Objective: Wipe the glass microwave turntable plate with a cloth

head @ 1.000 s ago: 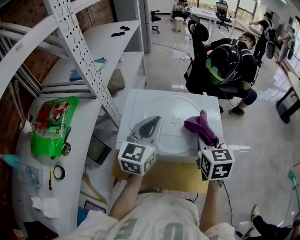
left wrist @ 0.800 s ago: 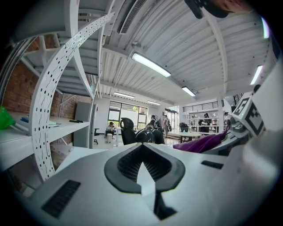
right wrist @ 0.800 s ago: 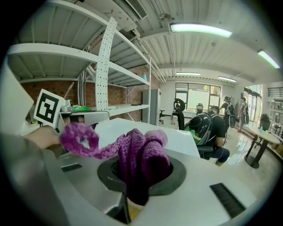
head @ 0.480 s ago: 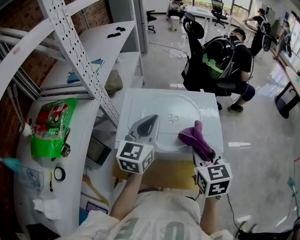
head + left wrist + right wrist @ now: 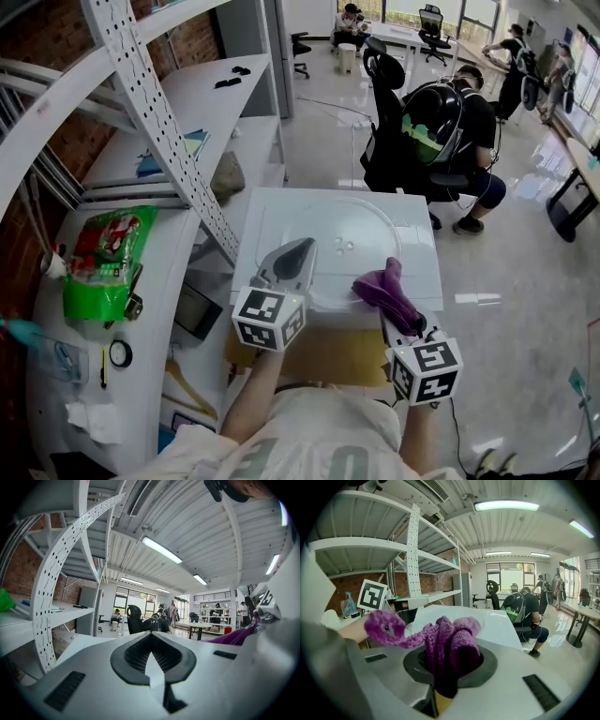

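The right gripper (image 5: 447, 667) has its fingers closed tight on a purple knitted cloth (image 5: 450, 644), which bunches up between the pads, with one looped end flopping out to the left. From the head view the cloth (image 5: 378, 281) hangs off the gripper's tip (image 5: 396, 307) over the near right rim of the glass plate (image 5: 347, 225), though whether it is pressing on the glass cannot be told.

The left gripper (image 5: 152, 660) has its fingers brought together with nothing between them. Its tip (image 5: 298, 251) lies over the near left part of the plate.

The plate lies flat in the middle of the white worktop (image 5: 424, 234) (it is clear, so mostly its round rim shows), leaving the worktop's corners bare. Beyond the far edge a person (image 5: 455, 117) sits in a black chair. On the shelf to the left lies a green packet (image 5: 98, 258).
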A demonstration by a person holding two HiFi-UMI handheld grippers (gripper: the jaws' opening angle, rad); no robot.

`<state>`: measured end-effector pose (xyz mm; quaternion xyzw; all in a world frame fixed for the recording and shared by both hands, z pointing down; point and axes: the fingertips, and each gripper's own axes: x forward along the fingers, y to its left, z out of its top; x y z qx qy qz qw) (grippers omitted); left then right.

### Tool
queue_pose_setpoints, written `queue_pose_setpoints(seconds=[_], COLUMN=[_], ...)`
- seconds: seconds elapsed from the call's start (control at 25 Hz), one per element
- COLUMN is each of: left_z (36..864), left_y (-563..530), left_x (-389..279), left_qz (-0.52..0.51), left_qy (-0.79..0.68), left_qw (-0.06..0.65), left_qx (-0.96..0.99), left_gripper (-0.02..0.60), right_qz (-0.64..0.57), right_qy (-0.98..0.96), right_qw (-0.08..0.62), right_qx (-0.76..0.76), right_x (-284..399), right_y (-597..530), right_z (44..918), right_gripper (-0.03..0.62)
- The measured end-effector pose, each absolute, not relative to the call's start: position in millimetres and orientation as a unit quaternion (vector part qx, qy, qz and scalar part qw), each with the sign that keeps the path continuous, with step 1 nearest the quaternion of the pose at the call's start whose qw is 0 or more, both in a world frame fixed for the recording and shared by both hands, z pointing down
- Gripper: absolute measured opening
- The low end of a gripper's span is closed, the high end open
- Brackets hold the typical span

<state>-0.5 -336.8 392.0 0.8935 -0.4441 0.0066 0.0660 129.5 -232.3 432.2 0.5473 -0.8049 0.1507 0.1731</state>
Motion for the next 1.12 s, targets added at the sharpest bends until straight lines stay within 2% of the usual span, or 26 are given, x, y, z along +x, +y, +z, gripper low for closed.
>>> queue_pose_setpoints(seconds=[0.2,0.32,0.52,0.88,1.12], left_z=[391,392,393,395,392], left_y=[-336,-337,-336,-332,-329], left_x=[2,0,1,12,9], left_qz=[0.01,0.009,0.009,0.046,0.034], left_qy=[-0.444,-0.446,-0.447,-0.448,-0.452], left_qw=[0.063,0.064,0.063,0.014,0.005], left_qx=[0.894,0.893,0.892,0.893,0.891], left_gripper=[0.002,0.002,0.002,0.002,0.002], right_qz=[0.096,0.058,0.105,0.132,0.142], right_qy=[-0.82,-0.817,-0.804,-0.81,-0.817], right_qw=[0.13,0.079,-0.006,-0.018,-0.032], right_qx=[0.549,0.569,0.585,0.571,0.559], right_x=[127,124,119,114,114], right_y=[-261,-283,-293,-285,-274], right_z=[385,359,369,386,385], right_gripper=[0.058,0.058,0.058,0.058,0.058])
